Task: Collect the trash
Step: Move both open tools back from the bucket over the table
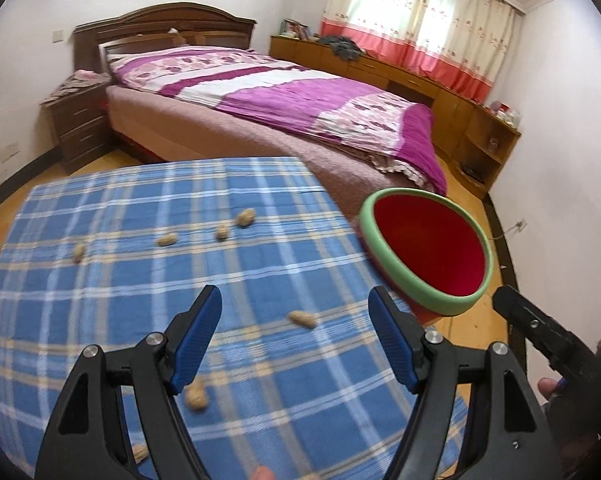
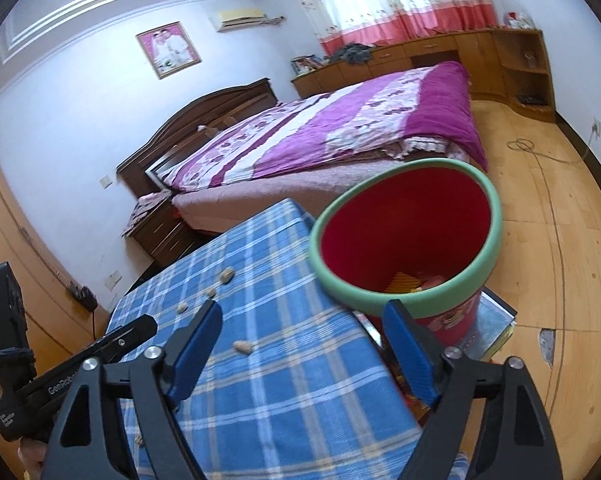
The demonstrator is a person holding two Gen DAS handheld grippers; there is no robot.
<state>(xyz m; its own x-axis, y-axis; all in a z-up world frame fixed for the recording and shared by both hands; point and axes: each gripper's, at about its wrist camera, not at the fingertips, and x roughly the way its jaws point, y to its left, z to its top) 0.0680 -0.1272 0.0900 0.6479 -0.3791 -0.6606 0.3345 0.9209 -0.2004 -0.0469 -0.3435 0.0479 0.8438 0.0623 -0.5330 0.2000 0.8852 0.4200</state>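
A table draped in a blue plaid cloth [image 1: 148,264] fills the near part of the room, with a bed under a purple and white floral quilt [image 1: 284,92] beyond it. Tan peanut shells [image 1: 302,319] lie scattered over the cloth, several in a loose row toward the far side and others near the left gripper [image 1: 294,342]. That gripper's blue-padded jaws stand wide apart above the cloth with nothing between them. The right gripper [image 2: 302,354] is likewise spread wide and empty, hanging over the table's right edge. Just past that edge stands a red plastic bin with a pale green rim [image 2: 404,236], holding what look like a few scraps at its bottom, though blur makes them uncertain.
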